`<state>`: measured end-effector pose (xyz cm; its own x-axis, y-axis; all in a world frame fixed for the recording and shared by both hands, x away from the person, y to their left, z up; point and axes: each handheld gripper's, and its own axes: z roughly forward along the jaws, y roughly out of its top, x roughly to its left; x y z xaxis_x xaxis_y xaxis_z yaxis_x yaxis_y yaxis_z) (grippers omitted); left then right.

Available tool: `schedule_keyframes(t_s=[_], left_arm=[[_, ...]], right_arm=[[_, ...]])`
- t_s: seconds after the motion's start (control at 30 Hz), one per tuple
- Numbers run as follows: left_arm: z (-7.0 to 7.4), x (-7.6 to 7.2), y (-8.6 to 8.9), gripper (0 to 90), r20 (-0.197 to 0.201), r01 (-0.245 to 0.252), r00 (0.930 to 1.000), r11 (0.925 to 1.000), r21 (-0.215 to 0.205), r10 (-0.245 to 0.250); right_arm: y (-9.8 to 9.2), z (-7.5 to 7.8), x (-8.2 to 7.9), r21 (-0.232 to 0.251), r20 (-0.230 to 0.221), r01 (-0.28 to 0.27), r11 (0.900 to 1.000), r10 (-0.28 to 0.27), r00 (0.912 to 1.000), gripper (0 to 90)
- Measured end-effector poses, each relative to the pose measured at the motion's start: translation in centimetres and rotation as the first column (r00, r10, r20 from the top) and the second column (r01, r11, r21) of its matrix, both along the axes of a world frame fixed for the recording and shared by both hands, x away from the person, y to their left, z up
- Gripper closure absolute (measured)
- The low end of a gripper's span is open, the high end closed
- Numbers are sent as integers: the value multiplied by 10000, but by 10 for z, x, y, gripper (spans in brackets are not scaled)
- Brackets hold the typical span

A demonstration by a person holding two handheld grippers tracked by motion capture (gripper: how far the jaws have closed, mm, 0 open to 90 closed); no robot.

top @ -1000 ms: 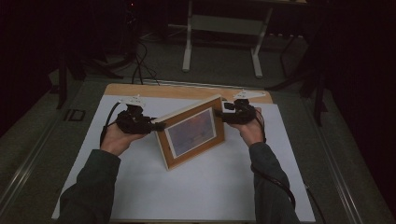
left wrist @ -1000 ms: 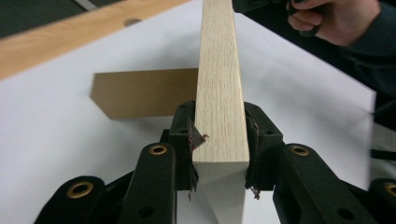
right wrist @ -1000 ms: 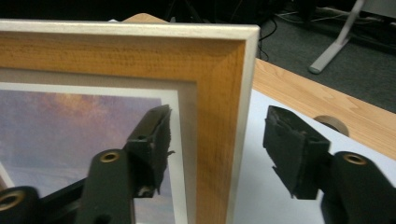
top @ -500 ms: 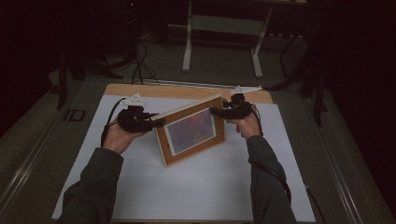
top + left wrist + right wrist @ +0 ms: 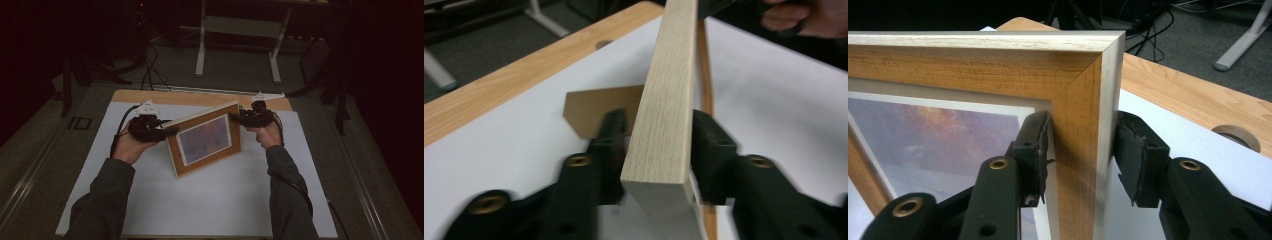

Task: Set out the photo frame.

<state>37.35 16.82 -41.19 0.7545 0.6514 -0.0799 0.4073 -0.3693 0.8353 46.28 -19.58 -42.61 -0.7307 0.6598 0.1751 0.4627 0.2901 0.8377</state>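
The picture frame (image 5: 206, 139) stands up on the white surface (image 5: 215, 200), and the left tongs (image 5: 167, 131) have just been opening while the right tongs (image 5: 240, 118) have just been closing around its edges, not squeezing, so it won't tip.

a dim lab or recording studio, not a home. a wooden table (image 5: 150, 96) covered by a plain white sheet (image 5: 200, 200) stands on grey carpet (image 5: 240, 75). behind it are the white legs of a desk frame (image 5: 201, 45), loose black cables (image 5: 150, 70) on the floor, and dark stands.
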Motion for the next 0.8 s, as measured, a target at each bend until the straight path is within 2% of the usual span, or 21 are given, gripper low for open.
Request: schedule_keyframes(t_s=[0.07,0.23,0.27,0.3,0.33,0.37,0.43,0.57,0.6,0.63,0.7,0.8], left_arm=[[-1,-1,-1,492,-42,-145,9999,9998,106,146],[1,-10,8,442,11,-764,9971,9957,-529,765],[1,-10,8,440,11,-764,9971,9957,-529,765],[2,-14,10,440,57,-1178,9930,9924,-367,1181],[2,-14,10,443,57,-1178,9930,9924,-367,1181],[1,-18,13,452,45,-1422,9898,9893,-338,1424],[0,-21,15,473,-42,-1599,9871,9864,-379,1599],[-5,-27,12,499,-160,-1773,9841,9837,-298,1769],[-5,-27,12,511,-160,-1773,9841,9837,-298,1769],[-8,-29,9,524,-171,-1761,9842,9843,-76,1760],[-10,-30,6,548,-195,-1724,9848,9850,-33,1723],[-11,-30,4,633,-181,-1664,9859,9860,-132,1662]], right_arm=[[-1,0,-1,-35,50,28,10000,-27,10000,586],[-2,0,-3,-96,88,74,9999,-74,9999,603],[-2,0,-3,-96,88,74,9999,-74,9999,603],[-2,-1,-3,-97,119,94,9999,-93,9999,604],[-2,-1,-3,-102,127,108,9999,-107,9999,604],[-2,-1,-4,-113,158,125,9999,-123,9998,605],[-2,-1,-5,-129,161,169,9998,-167,9997,607],[-2,-1,-7,-162,231,269,9995,-265,9994,609],[-2,-1,-7,-162,231,269,9995,-265,9994,609],[-2,-1,-7,-153,238,302,9994,-298,9993,610],[-2,-1,-8,-166,240,327,9993,-323,9992,610],[-2,-1,-9,-170,252,385,9991,-381,9990,610]])
